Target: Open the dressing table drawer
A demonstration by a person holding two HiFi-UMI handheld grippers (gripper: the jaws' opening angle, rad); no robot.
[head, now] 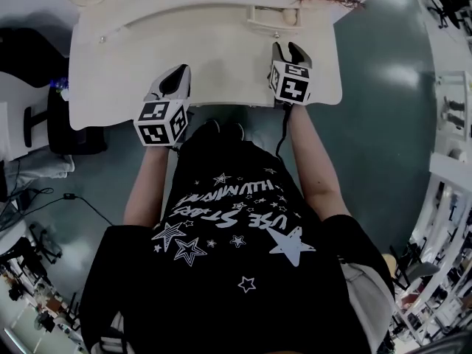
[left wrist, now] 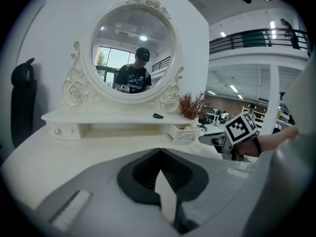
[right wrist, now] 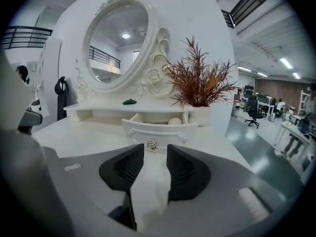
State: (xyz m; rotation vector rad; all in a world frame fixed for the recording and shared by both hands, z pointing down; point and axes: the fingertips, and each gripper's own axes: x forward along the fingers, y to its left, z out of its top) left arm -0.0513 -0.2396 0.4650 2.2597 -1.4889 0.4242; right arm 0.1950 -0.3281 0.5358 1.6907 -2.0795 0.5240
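The small right-hand drawer [right wrist: 158, 132] of the white dressing table [head: 221, 65] is pulled out, and a round beige item [right wrist: 174, 121] lies inside it. Its metal knob [right wrist: 153, 143] sits just beyond my right gripper [right wrist: 155, 149], whose jaws stand open with nothing between them. In the head view the drawer [head: 274, 17] is ahead of the right gripper [head: 290, 50]. My left gripper [head: 177, 80] hovers over the tabletop's front left, with its jaws shut and empty [left wrist: 159, 152]. From the left gripper view the drawer [left wrist: 183, 133] shows to the right.
An oval mirror [left wrist: 132, 51] rises at the back. A shelf beneath it carries a small green object [right wrist: 129, 101] and a dried reddish plant [right wrist: 200, 85]. The left drawer [left wrist: 63, 131] is closed. A dark chair [head: 29, 57] stands left of the table.
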